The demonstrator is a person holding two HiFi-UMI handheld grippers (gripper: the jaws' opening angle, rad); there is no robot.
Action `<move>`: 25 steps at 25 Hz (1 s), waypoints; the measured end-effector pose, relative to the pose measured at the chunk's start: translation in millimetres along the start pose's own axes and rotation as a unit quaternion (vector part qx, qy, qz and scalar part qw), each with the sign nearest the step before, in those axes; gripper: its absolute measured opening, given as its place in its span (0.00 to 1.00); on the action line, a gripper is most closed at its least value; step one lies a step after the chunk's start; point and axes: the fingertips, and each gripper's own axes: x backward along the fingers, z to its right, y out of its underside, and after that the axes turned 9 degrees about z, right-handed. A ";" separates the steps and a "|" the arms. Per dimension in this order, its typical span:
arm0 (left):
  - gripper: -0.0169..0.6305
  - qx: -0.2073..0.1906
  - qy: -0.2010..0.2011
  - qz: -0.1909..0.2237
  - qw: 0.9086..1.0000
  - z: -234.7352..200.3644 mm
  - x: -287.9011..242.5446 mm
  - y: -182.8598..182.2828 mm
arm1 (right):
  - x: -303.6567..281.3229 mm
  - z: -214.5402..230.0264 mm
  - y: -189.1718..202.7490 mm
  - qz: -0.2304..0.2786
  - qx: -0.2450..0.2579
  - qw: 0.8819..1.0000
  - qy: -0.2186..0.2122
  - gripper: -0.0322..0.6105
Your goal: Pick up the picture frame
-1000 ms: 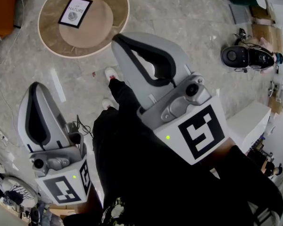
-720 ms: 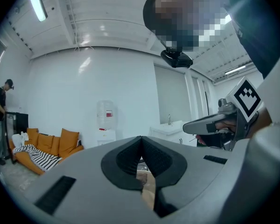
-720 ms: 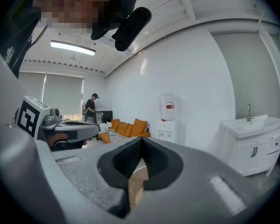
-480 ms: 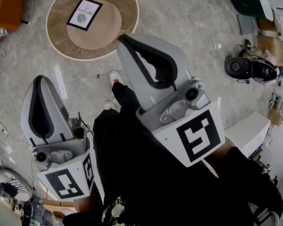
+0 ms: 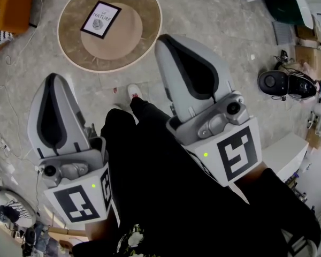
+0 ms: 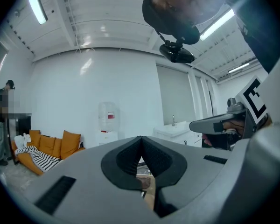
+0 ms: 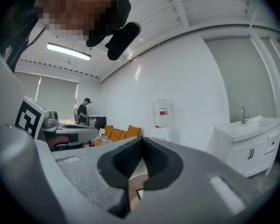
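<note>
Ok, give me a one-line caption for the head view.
Left tool and right tool, both shut and empty, point toward the round table where the picture frame lies untouched.

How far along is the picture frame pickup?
Done: nothing yet. The picture frame lies flat on the round table, untouched. In hand: nothing; the left gripper and right gripper are both shut and empty, neither touching the frame. Left: reach the frame, open a gripper, grasp, lift.

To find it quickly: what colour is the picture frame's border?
Black border on the picture frame, clearest in the head view.
</note>
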 end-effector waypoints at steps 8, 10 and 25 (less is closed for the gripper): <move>0.05 0.005 0.009 0.005 1.000 -17.1 -6.5 2.5 | -19.6 -11.2 4.8 -0.013 0.023 1.000 -0.004 0.04; 0.05 0.006 0.018 0.005 1.000 -22.8 -11.1 5.7 | -27.9 -16.6 11.7 -0.025 0.029 0.999 -0.006 0.04; 0.05 0.024 0.040 -0.007 0.999 -65.6 -69.9 35.4 | -96.2 -6.1 41.8 -0.067 0.021 0.997 0.010 0.04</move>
